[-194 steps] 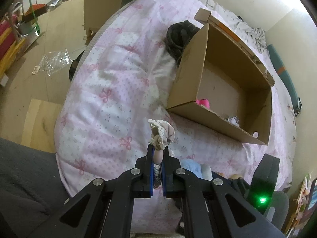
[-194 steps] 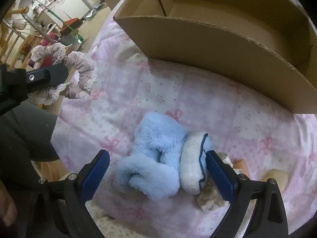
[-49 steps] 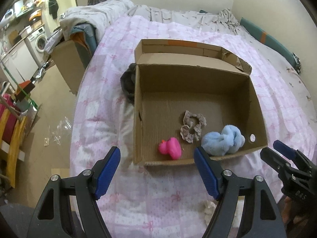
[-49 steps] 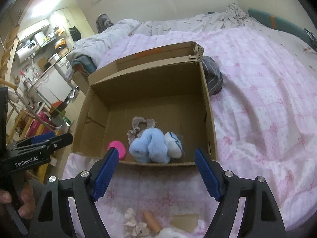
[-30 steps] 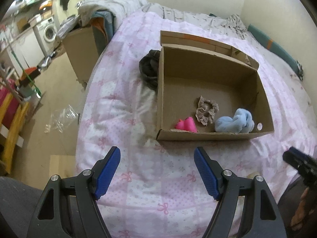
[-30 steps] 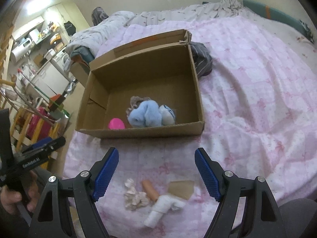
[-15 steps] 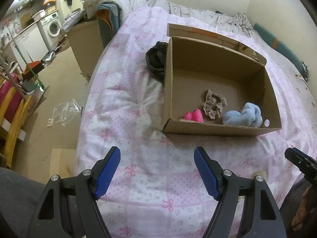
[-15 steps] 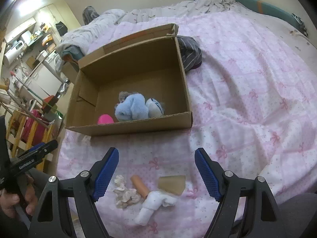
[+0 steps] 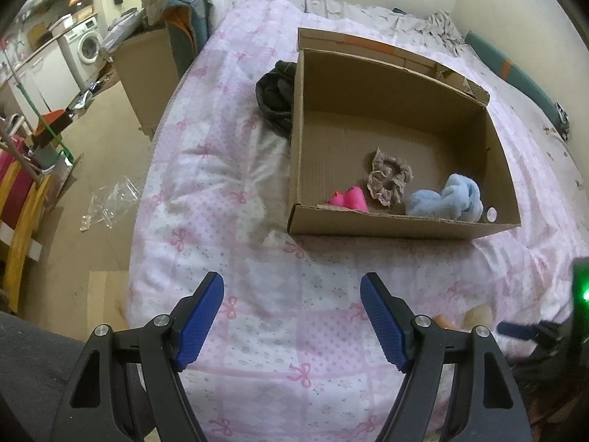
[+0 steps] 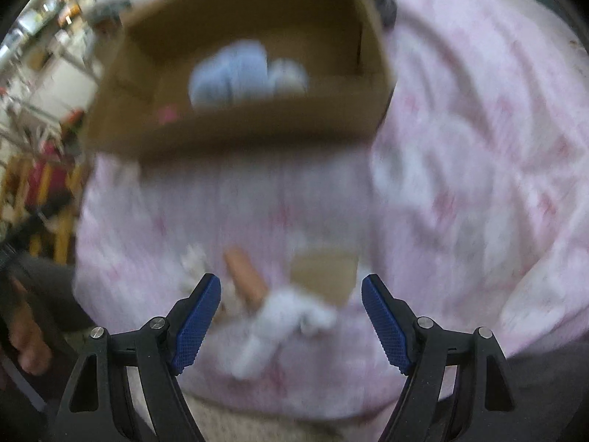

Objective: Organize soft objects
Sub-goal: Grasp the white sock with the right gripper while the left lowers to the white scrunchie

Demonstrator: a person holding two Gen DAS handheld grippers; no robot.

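- The left gripper (image 9: 292,316) hangs over the pink bedspread (image 9: 228,191) with its jaws released and nothing between them.
- The right gripper (image 10: 291,316) also has its jaws spread wide and empty; its view is badly motion-blurred.
- Well ahead of both sets of jaws sits the cardboard box (image 9: 401,221), holding a pink toy (image 9: 348,199), a lacy scrunchie (image 9: 388,176) and a fluffy blue piece (image 9: 445,202).
- Still loose on the bed, just ahead of the right jaws, lie a white soft piece (image 10: 279,320), a peach-coloured roll (image 10: 244,276), a tan patch (image 10: 324,272) and a small pale crumple (image 10: 193,261) off the left jaw. The blur hides what each one is.
- The white piece looks light, limp and compressible, so it should neither slip nor break.
- I judge the best hold is across its thickest bunched middle, jaws straddling it and pressing slightly into the bedding, since a hold on a loose end would let it dangle or snag the box wall.
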